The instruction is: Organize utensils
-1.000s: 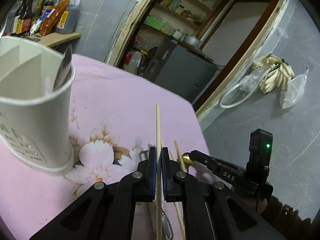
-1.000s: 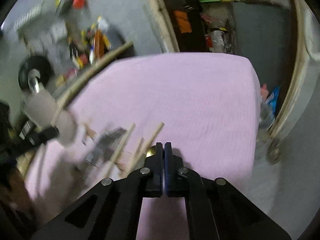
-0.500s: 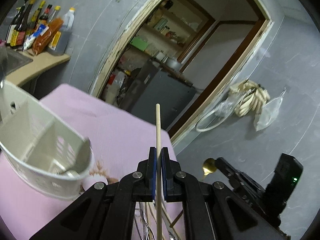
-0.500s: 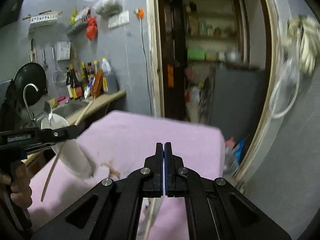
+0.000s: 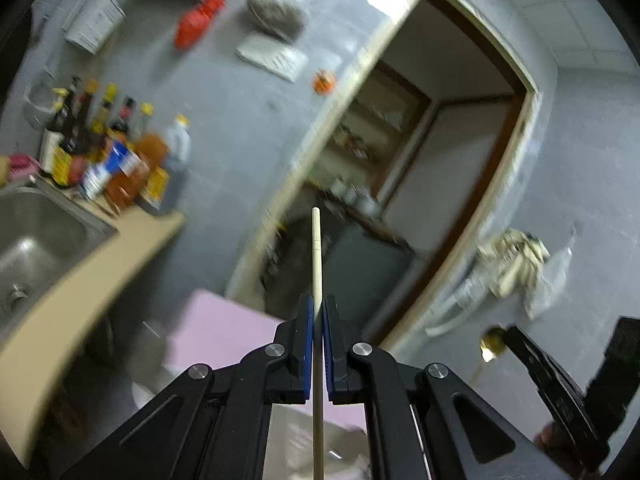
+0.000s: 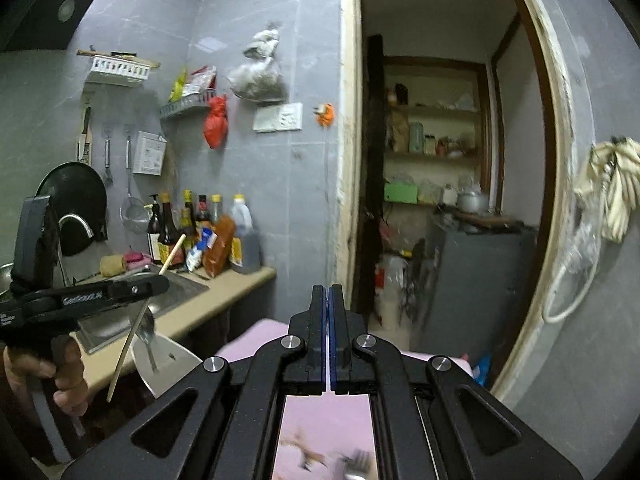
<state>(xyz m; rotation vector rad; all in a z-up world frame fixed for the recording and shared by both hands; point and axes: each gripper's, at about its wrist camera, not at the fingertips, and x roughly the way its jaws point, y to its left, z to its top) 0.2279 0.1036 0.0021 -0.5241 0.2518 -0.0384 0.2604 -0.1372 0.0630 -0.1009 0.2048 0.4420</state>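
Left hand-held gripper (image 5: 316, 316) clenches a light, stiff chopstick (image 5: 317, 256) mid-shaft; right hand-held gripper (image 6: 328, 300), clenched, apparently grips a slippery spoon (image 5: 493, 343).

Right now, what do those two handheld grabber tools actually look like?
Both are matte black plastic. The left gripper and right gripper each have two angular fingers lined with blue pads and silver pivot screws. Side-on, the left one shows a pistol-style handle, pale lettering and a boxy black block on top.
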